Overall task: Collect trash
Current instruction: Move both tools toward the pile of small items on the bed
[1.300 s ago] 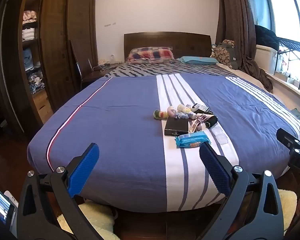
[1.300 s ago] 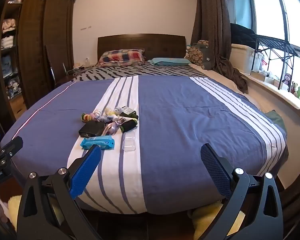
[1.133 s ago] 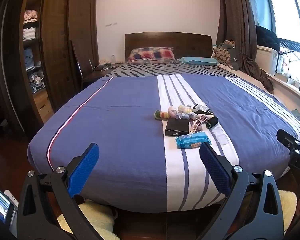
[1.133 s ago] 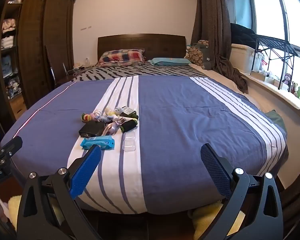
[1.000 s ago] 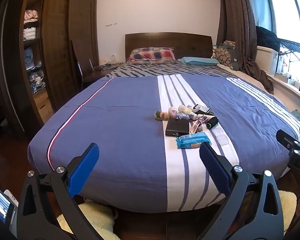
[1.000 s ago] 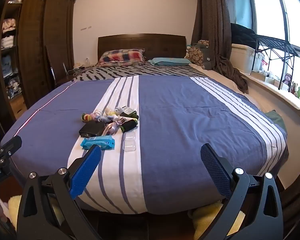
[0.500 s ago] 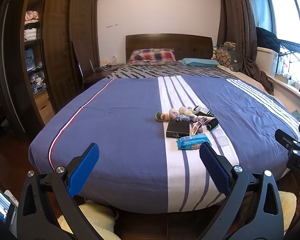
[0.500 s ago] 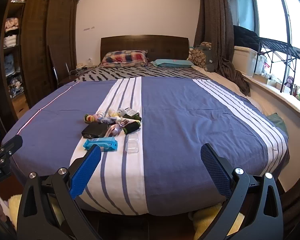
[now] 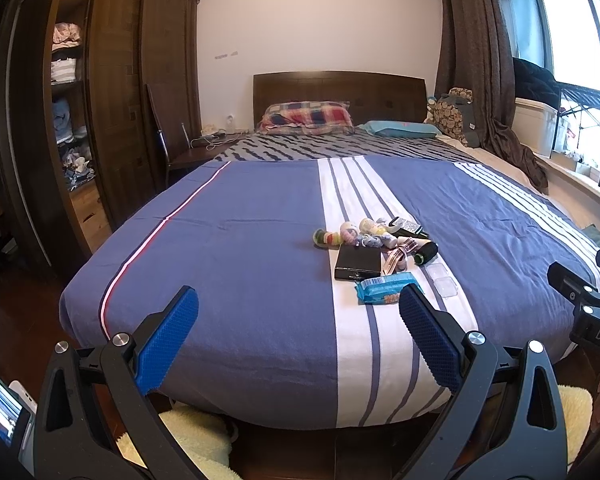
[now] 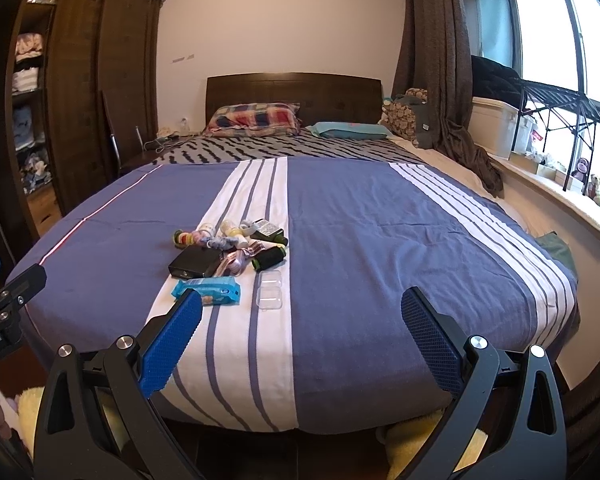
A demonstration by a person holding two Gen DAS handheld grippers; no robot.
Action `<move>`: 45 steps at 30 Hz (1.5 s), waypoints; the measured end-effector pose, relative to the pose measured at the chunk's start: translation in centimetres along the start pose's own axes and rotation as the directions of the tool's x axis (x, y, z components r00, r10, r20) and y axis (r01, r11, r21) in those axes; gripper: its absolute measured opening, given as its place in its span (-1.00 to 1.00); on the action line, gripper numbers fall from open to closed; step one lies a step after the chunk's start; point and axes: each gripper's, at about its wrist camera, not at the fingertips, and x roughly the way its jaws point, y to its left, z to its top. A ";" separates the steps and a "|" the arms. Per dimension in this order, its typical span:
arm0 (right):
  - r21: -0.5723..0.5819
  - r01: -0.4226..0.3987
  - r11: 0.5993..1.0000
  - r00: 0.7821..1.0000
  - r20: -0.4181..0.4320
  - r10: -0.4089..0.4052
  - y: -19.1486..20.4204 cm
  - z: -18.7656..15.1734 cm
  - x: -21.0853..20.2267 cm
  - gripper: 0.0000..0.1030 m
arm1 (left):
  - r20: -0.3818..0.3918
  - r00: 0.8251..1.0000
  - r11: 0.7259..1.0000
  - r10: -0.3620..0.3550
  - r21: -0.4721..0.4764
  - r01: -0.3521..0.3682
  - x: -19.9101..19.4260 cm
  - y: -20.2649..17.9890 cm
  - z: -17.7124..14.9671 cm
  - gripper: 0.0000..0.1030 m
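A pile of small items lies on the white stripe of the blue bedspread (image 9: pixel 240 248): a blue wrapper pack (image 9: pixel 382 288) (image 10: pixel 210 290), a black box (image 9: pixel 358 262) (image 10: pixel 194 262), a clear plastic case (image 9: pixel 444 282) (image 10: pixel 270 290), a dark roll (image 9: pixel 425 253) (image 10: pixel 266 258), ribbon and several small colourful bottles (image 9: pixel 350 234) (image 10: pixel 220 232). My left gripper (image 9: pixel 298 322) is open and empty, in front of the bed's foot, short of the pile. My right gripper (image 10: pixel 302 322) is open and empty, also in front of the foot edge.
A dark wooden wardrobe (image 9: pixel 100 100) with open shelves stands left of the bed, a chair (image 9: pixel 168 136) beside it. Pillows (image 9: pixel 306 118) lie at the headboard. A curtain (image 10: pixel 436 60), a window shelf and a rack are on the right. Fluffy rugs (image 9: pixel 196 436) lie on the floor.
Both grippers have moved forward towards the bed and risen slightly; the pile looks a little closer. Both stay open and empty.
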 end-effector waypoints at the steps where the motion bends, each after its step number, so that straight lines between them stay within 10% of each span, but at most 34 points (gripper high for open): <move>1: -0.001 -0.001 1.000 1.000 0.000 0.001 0.0 0.0 0.0 0.94 | 0.000 1.000 1.000 0.000 -0.001 0.000 0.0 0.0 0.0 0.85; 45: -0.044 -0.011 0.999 1.000 -0.001 0.011 1.1 0.3 0.1 0.94 | 0.018 1.000 1.000 0.013 -0.009 -0.013 -0.2 0.2 0.7 0.85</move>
